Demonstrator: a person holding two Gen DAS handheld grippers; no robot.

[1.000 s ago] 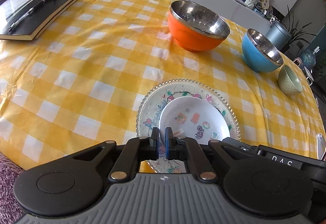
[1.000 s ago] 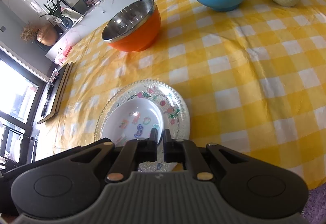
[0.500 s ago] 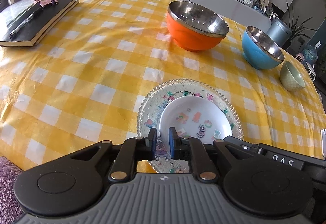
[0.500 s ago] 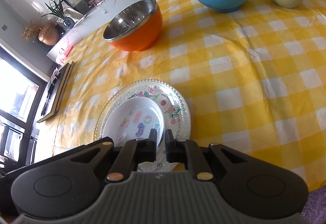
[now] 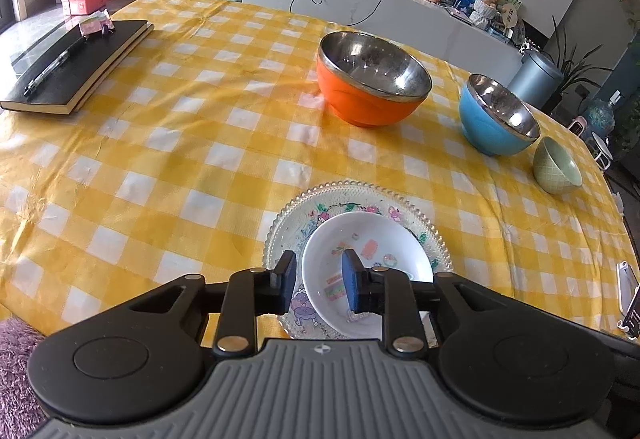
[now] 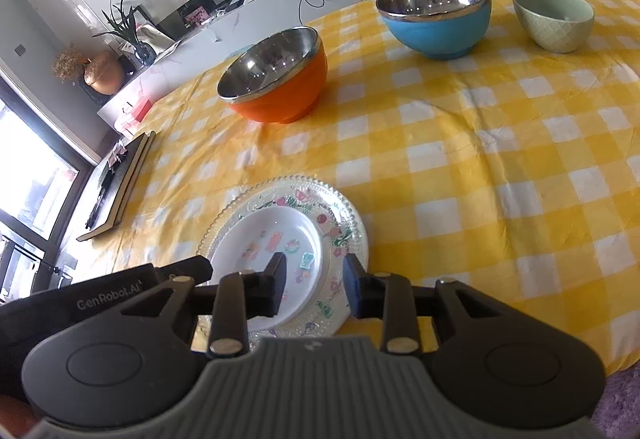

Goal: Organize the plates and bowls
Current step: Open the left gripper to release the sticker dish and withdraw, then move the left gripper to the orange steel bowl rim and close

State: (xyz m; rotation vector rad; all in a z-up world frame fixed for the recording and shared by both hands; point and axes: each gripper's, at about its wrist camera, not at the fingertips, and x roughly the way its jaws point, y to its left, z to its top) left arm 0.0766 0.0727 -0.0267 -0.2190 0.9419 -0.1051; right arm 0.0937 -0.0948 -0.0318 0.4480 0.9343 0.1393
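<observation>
White small plate [image 5: 366, 271] atop glass plate [image 5: 288, 235], btwn both grippers' just-opened jaws, ungripped.

"GenRobot.AI" in white on the black left gripper [image 6: 108, 293] body, near left in the right-wrist view

We see the left tool [image 5: 318, 285] and right tool [image 6: 316, 285] built alike: matte black linkage arms with round discs, brass-coloured pivot screws, a ribbed grey body bearing a small emblem, and dark blue pads [image 5: 349, 281] on black fingers; white "GenRobot.AI" lettering marks one black housing
</observation>
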